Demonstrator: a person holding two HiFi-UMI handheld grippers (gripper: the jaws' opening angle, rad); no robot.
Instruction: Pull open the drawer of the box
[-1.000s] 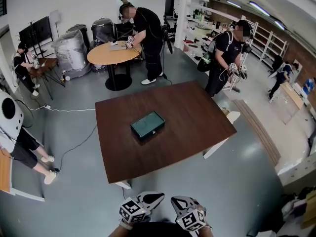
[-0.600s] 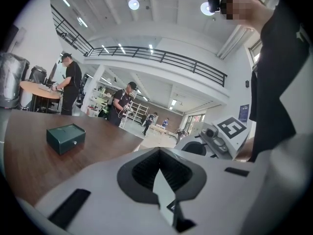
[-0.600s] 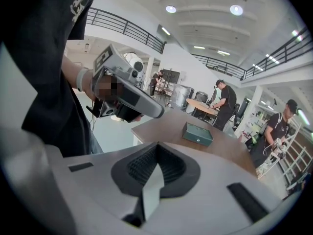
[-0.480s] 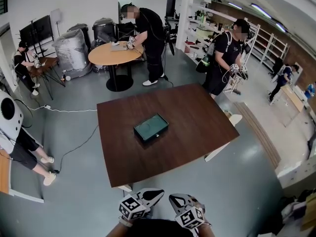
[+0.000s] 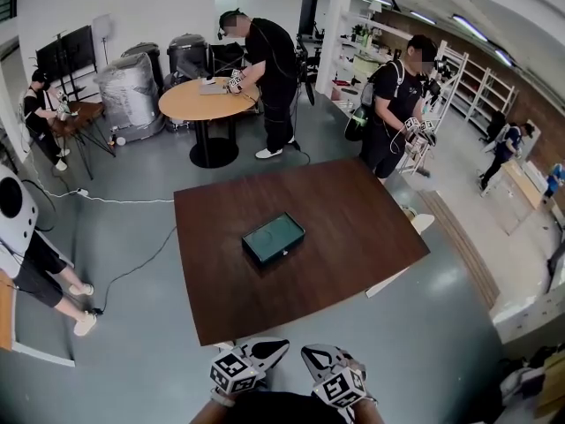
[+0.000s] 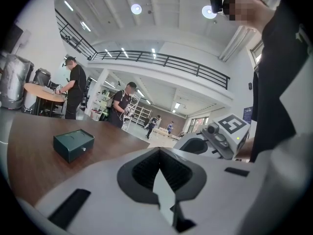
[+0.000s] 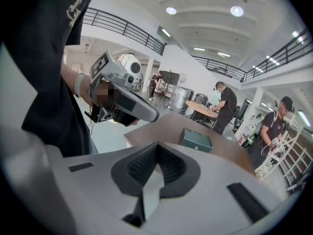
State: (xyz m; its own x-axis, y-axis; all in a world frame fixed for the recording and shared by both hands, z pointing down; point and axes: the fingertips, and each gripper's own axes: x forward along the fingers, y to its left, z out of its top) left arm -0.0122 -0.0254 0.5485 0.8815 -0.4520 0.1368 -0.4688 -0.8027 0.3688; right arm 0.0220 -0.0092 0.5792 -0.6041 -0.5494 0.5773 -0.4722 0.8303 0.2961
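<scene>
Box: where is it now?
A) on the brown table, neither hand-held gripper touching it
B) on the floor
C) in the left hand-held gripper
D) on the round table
A: the box lies on the brown table, while the left hand-held gripper and the right hand-held gripper are short of the table's near edge.
</scene>
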